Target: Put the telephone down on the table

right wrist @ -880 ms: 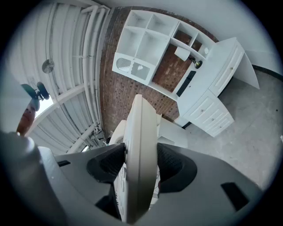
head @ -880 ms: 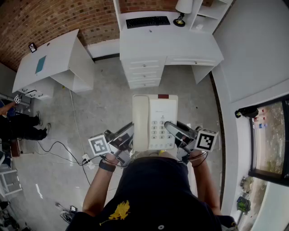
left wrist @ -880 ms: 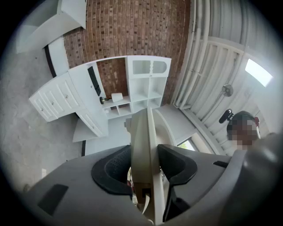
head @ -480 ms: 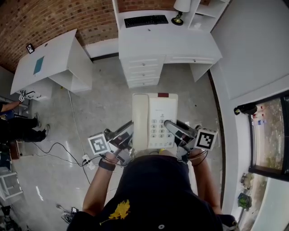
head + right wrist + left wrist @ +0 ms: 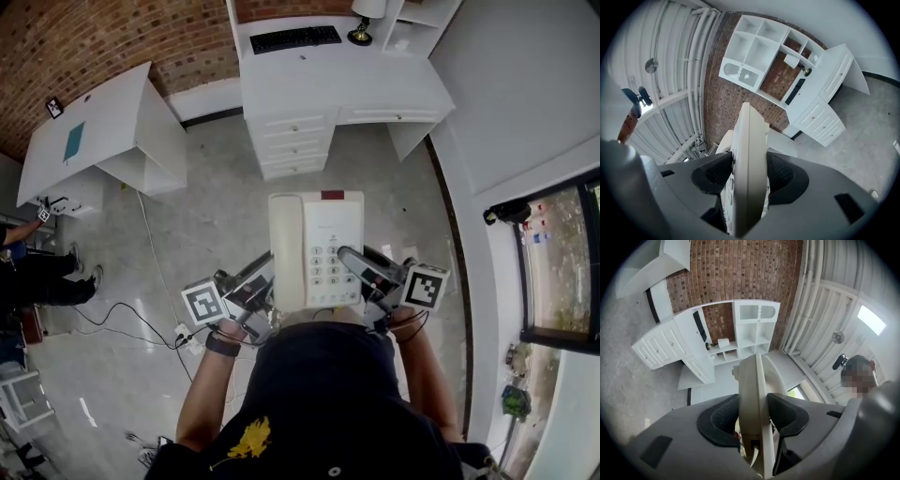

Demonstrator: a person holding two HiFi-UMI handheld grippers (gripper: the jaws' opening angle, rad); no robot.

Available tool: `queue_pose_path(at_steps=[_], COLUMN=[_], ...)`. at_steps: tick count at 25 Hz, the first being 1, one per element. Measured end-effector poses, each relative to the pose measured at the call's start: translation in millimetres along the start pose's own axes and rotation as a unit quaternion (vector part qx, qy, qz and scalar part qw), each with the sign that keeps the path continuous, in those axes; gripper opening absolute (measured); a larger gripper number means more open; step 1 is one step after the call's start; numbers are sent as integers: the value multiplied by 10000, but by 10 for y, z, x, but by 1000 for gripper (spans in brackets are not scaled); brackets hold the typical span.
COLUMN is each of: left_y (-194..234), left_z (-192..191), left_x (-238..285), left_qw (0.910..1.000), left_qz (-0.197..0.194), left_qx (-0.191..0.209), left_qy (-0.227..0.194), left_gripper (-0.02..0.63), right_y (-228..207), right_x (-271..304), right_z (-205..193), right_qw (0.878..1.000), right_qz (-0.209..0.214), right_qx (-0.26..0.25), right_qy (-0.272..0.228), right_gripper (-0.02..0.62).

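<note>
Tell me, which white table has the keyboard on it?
The white desk with drawers, far ahead, holds the black keyboard beside a lamp. The plain table to the left carries a teal sheet, no keyboard.

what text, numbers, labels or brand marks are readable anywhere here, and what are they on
Nothing here can be read as text.
telephone, keypad: the keys bear marks, too small to read.
marker cubes: black-and-white square patterns, no letters.
keyboard on the desk: keys too small to read.
shirt: a yellow graphic, no words made out.
</note>
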State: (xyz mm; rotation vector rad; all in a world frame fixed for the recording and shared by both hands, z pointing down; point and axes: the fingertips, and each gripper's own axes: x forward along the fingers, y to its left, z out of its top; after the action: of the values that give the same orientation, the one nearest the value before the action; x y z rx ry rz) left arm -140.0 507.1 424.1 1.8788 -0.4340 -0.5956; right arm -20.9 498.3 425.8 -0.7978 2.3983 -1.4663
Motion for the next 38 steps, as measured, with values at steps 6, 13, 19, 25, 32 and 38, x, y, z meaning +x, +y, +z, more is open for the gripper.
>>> queue_pose_path(at_steps=[6,13,19,25,32,38], left_y=[-7,-5,84,194,350,574], left_z=[19,81,113,236,419,573], left_x=[-161,-357,-315,-79,355,945], left_qw=[9999,9997,9994,9990,9980,9973], left_qz=[-47,-58,79,208,458,628], left_qx=[-5,26,81,183,356,219], left_qy=[104,242,328,346,255,304], left_gripper=[198,198,198,199,199,200], right_y=[54,190,122,-39,-336,-675], right_x=[33,153,215,287,357,315], right_z=[-175,-303,-235,25,435,1010], right_qw=[9995,9991,9987,9986,9985,9975], right_qz=[-176,-180,-257,-181,-1,49], right_qx=[150,152,197,273,383,516], right_qy=[-193,-344,-400,-412,-384,-483], right_gripper=[218,215,213,210,210,210])
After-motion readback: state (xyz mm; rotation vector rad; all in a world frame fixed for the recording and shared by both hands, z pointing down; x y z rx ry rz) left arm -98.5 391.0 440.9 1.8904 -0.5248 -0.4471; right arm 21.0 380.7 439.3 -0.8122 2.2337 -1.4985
